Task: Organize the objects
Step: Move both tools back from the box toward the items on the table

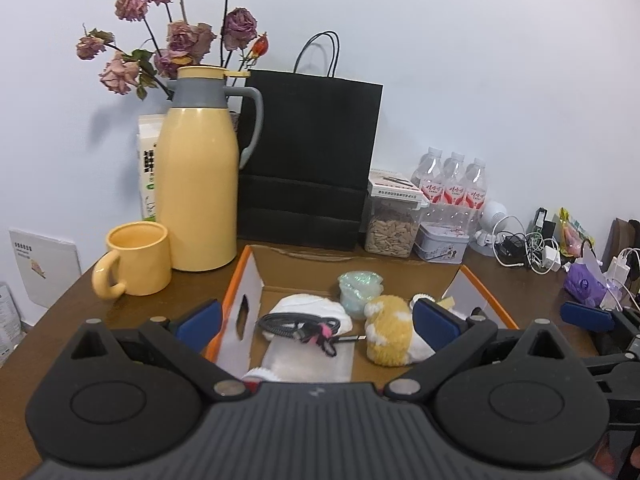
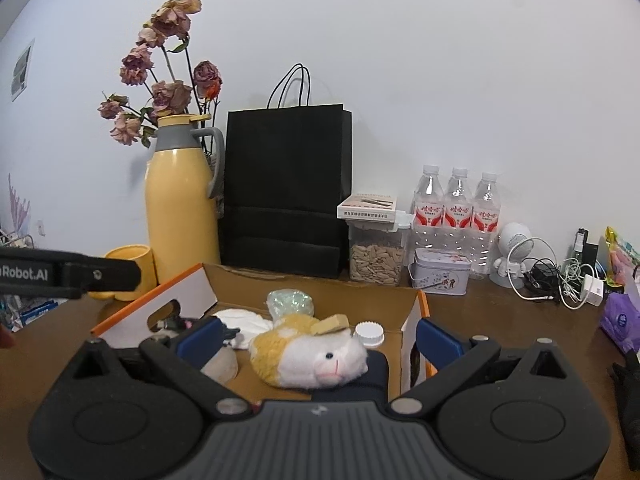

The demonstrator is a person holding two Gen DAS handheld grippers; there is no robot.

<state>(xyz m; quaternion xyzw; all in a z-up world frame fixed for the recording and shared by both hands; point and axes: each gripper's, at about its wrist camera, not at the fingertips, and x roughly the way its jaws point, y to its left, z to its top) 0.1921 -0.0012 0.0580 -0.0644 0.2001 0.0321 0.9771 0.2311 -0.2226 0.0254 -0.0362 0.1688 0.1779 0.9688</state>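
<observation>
A yellow-and-white plush toy [image 2: 308, 350], a black cable [image 1: 296, 326] with a pink tie and a white cloth [image 1: 310, 308] are seen in the orange-edged cardboard box [image 1: 250, 280]; the flask [image 1: 198, 184] is yellow with a grey collar.

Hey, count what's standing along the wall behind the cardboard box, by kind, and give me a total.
Clear plastic water bottles with red labels: 3
Black paper shopping bag: 1
Yellow thermos jug with grey collar: 1
Clear seed-filled container: 1
Small decorated metal tin: 1
Total: 7
</observation>
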